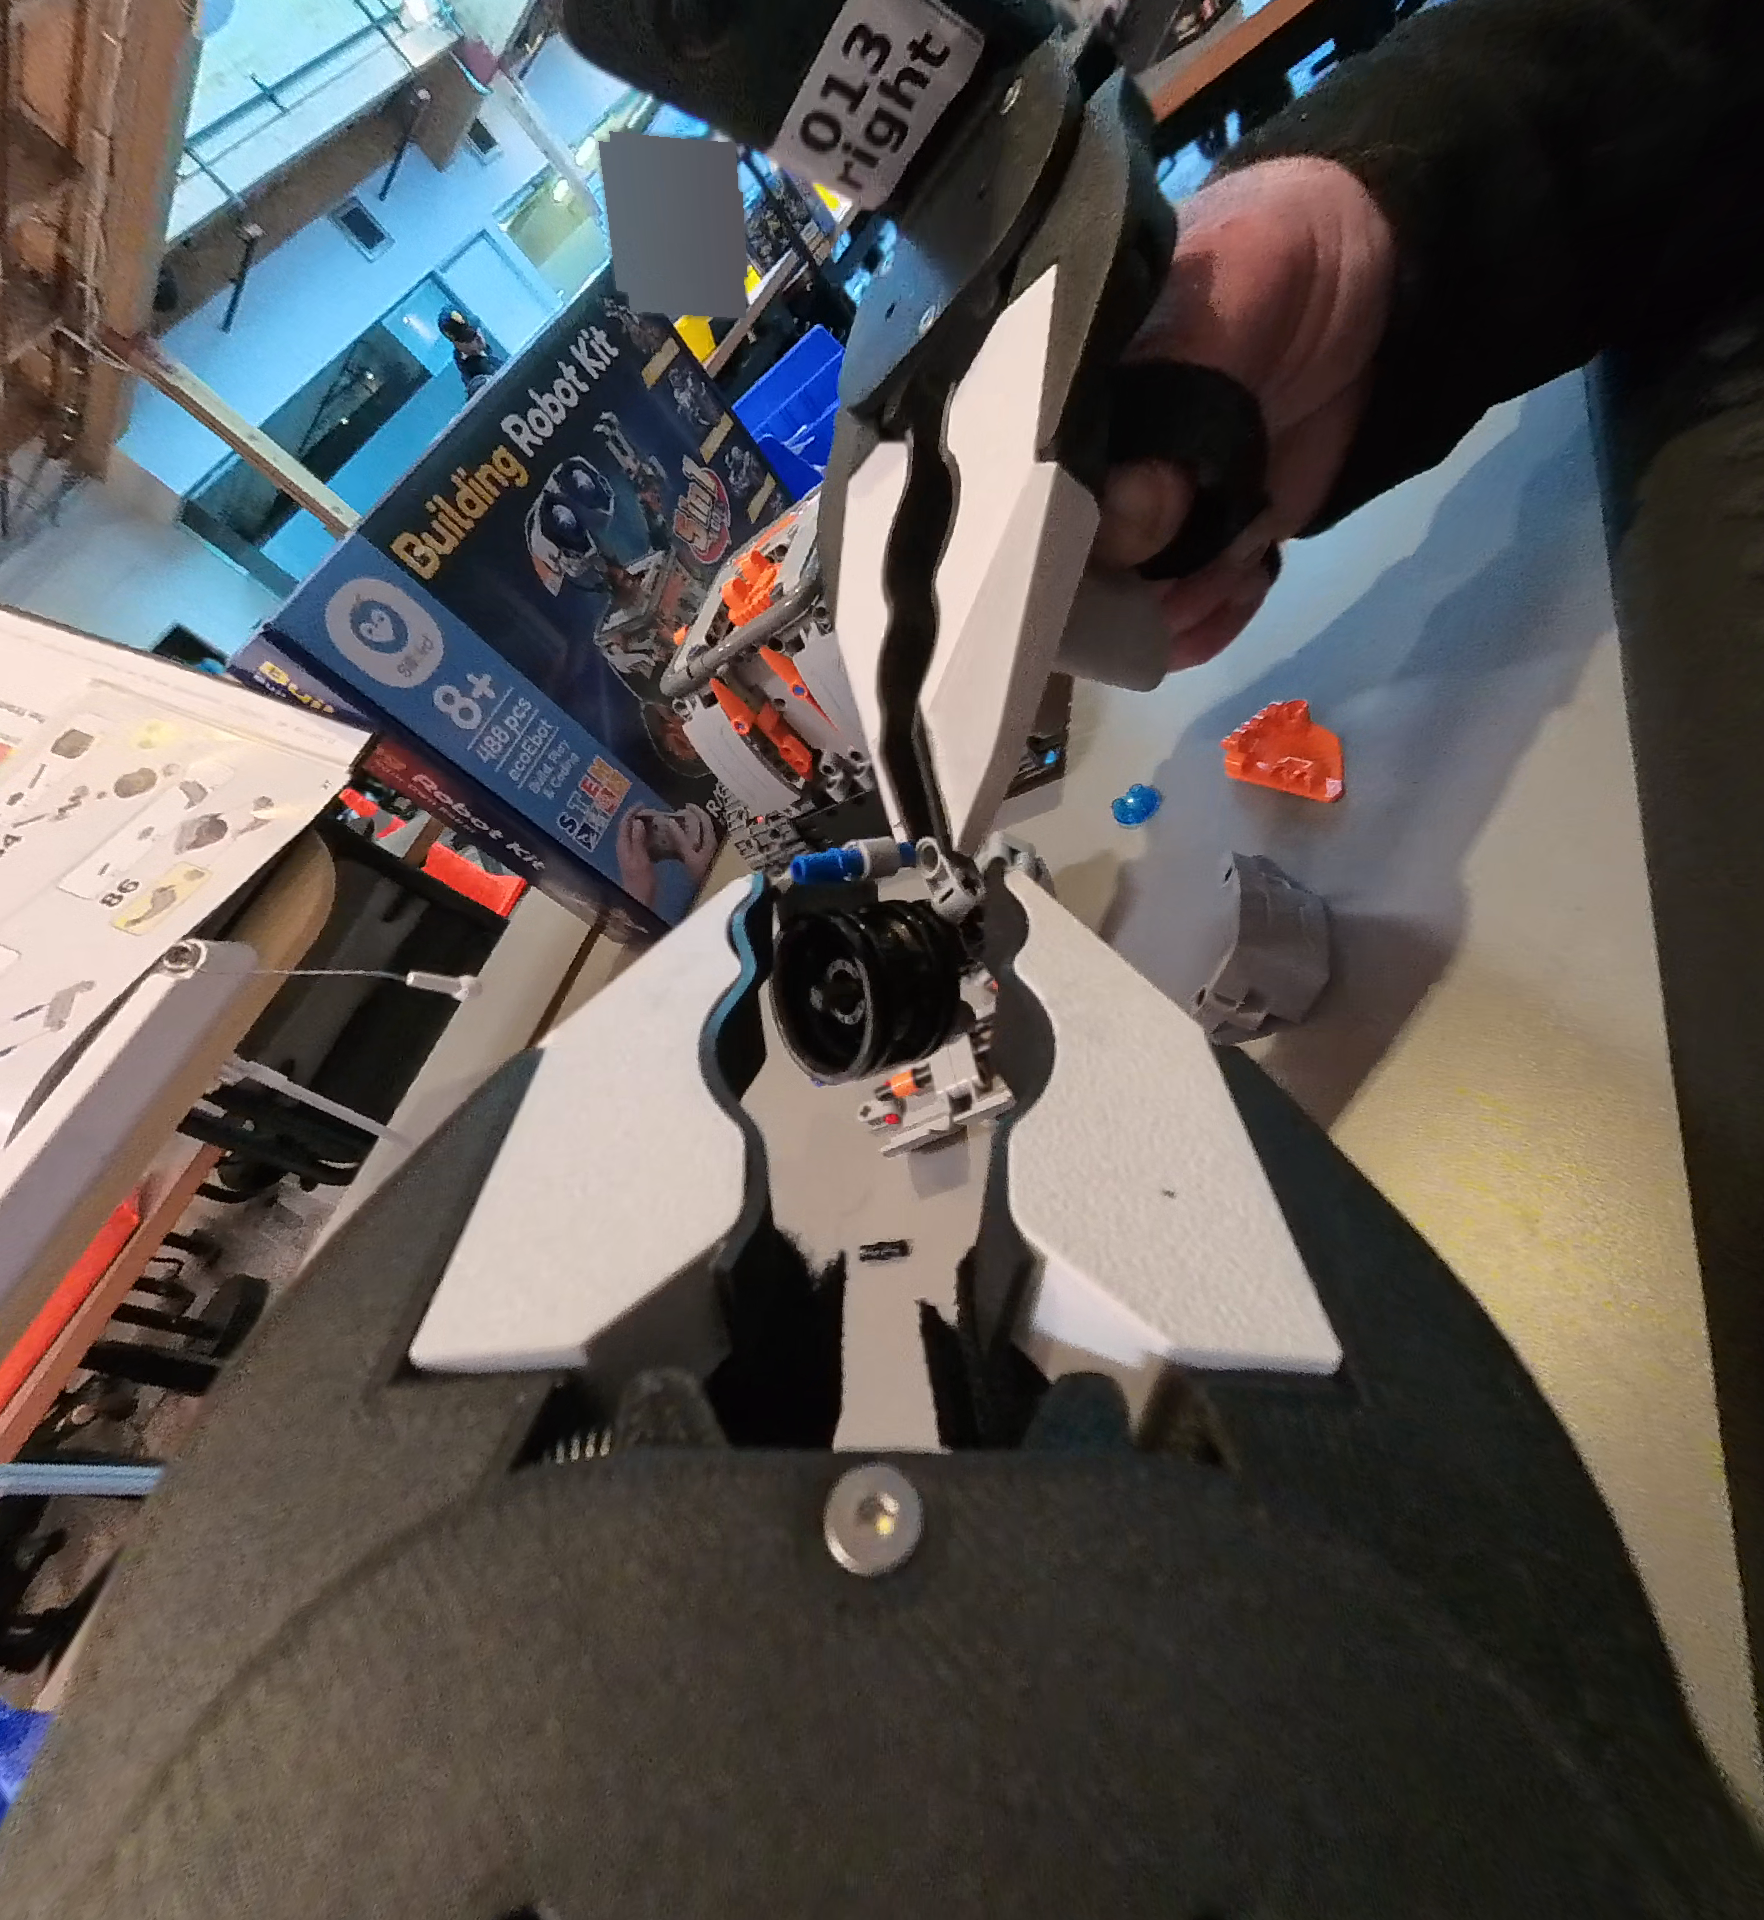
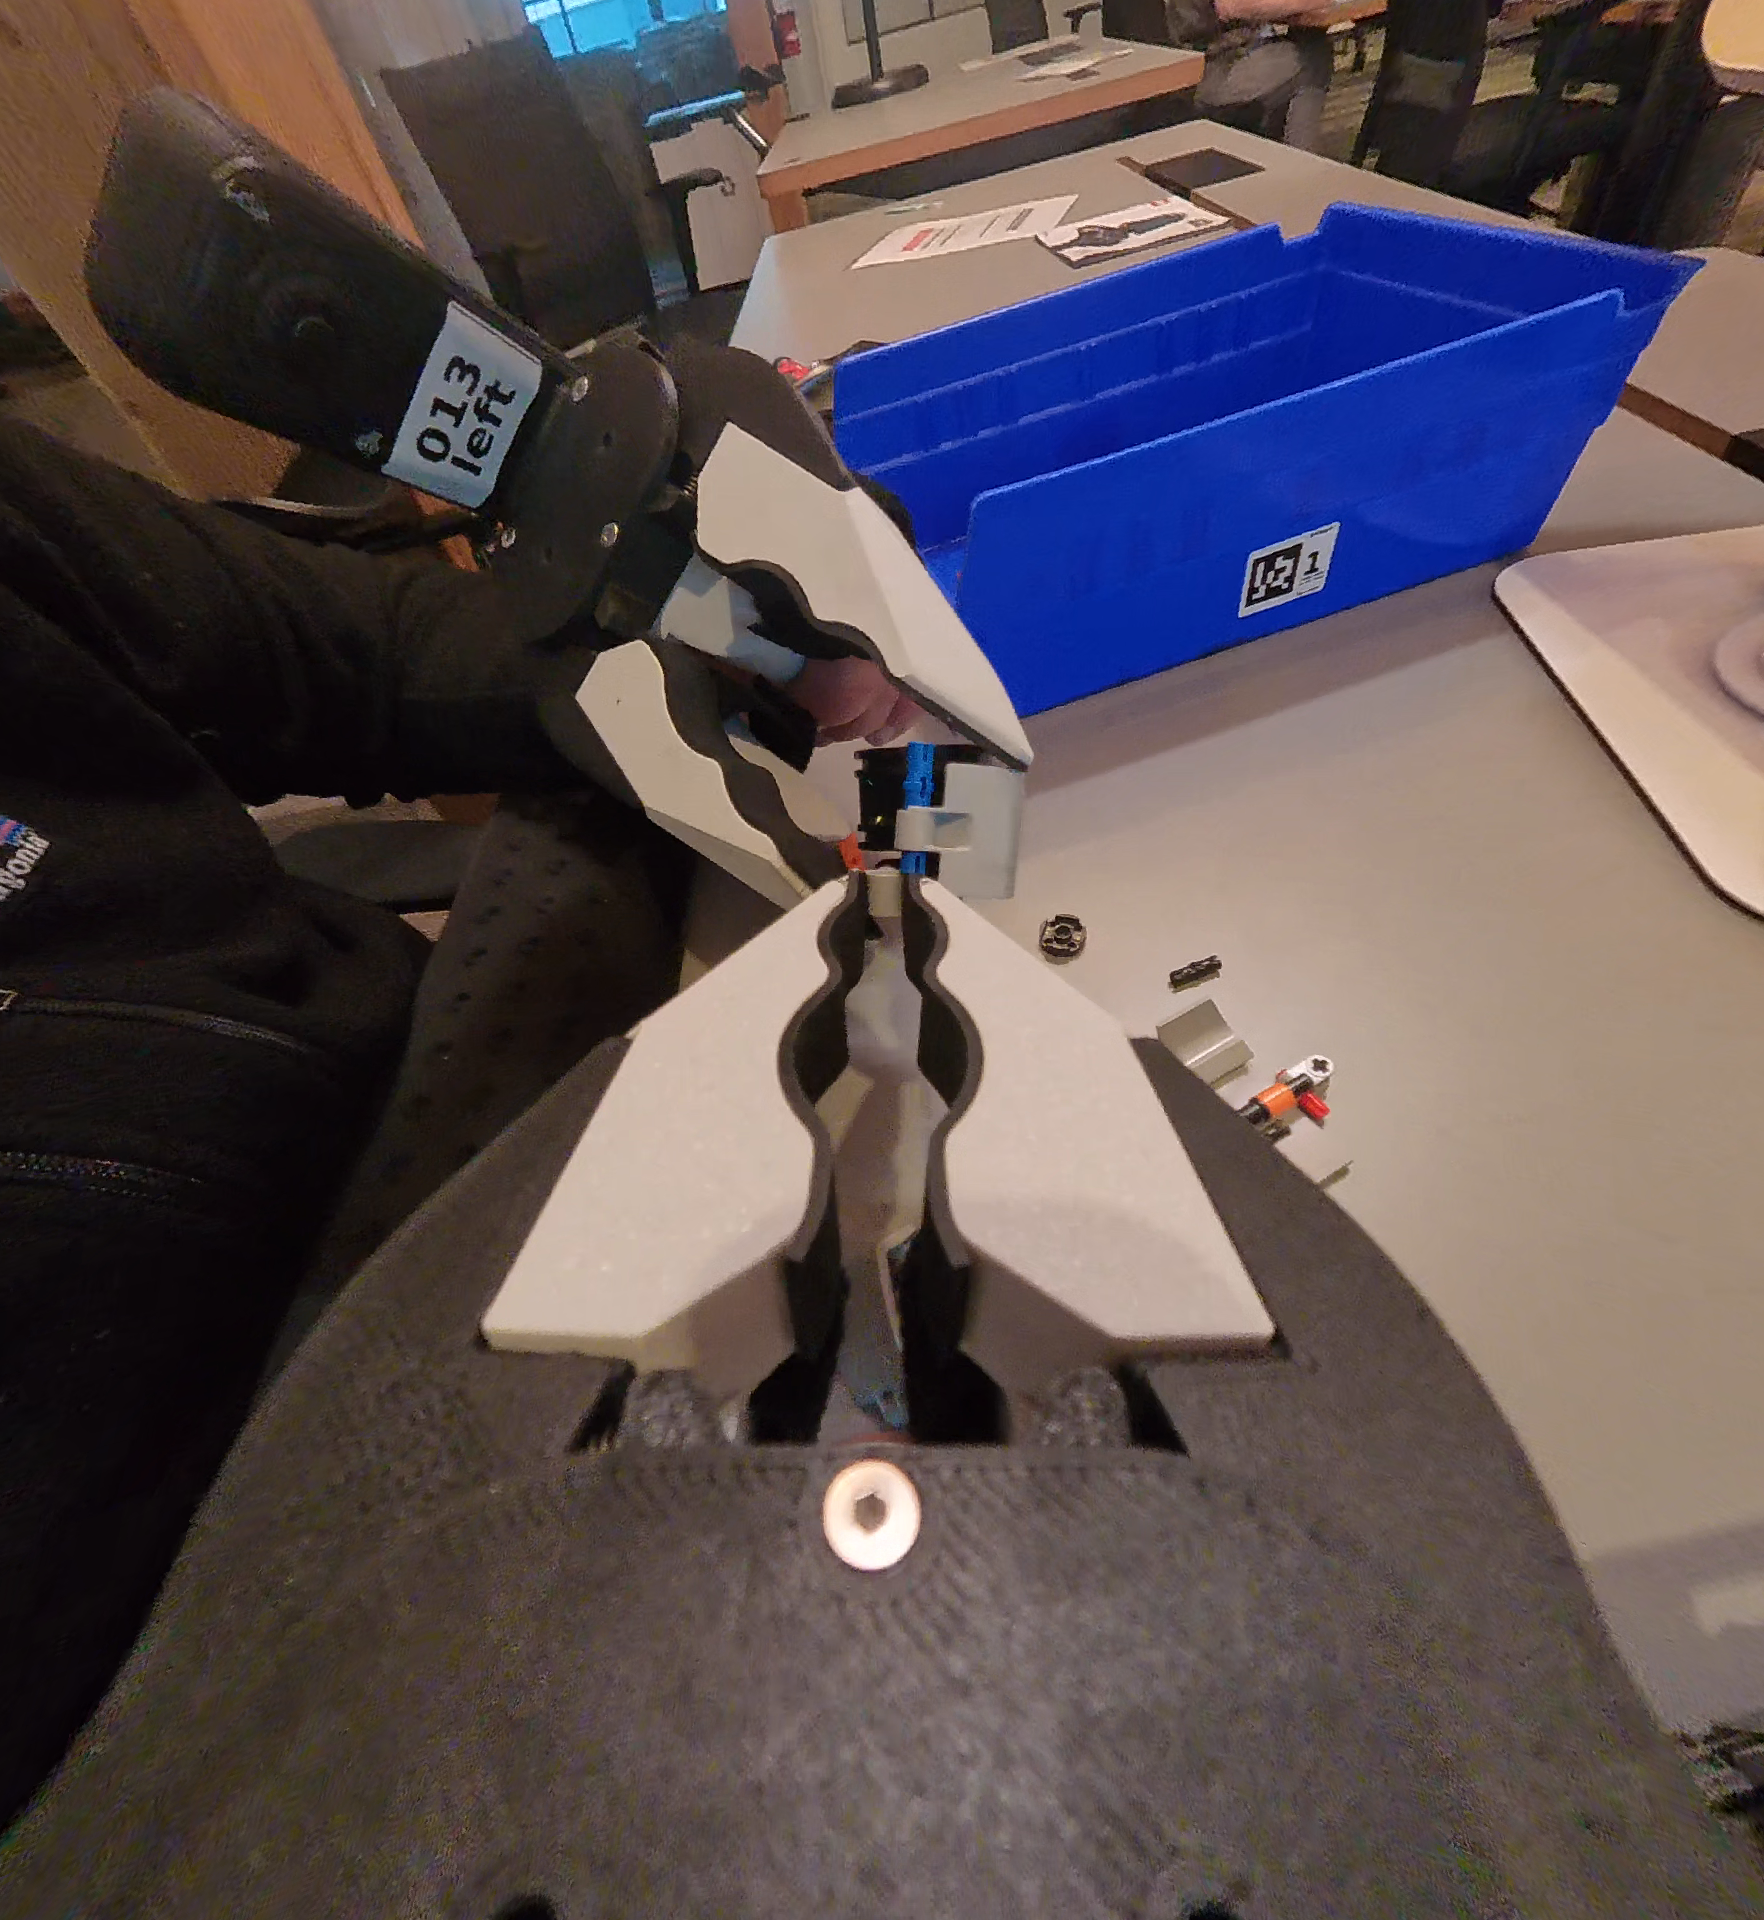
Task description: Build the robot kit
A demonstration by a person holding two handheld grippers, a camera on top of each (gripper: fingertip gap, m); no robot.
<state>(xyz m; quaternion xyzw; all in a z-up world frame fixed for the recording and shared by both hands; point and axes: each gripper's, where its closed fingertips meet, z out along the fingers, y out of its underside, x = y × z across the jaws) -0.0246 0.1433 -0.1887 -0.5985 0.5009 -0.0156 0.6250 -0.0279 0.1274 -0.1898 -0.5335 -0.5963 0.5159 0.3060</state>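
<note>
the left gripper (image 1: 873, 914) has its jaws clamped on one small brick-built assembly (image 1: 883, 997): a black ribbed wheel on grey beams with blue and orange pins, held above the table (image 1: 1460, 1122). the right gripper (image 1: 935, 831) meets it from above, jaws pinched nearly together on the assembly's upper grey end. on the table beyond lie one orange piece (image 1: 1283, 750), one small blue piece (image 1: 1134, 805) and one grey curved piece (image 1: 1262, 961). two kit boxes (image 1: 545, 582) stand behind; one blue bin (image 2: 1273, 416) sits further off.
</note>
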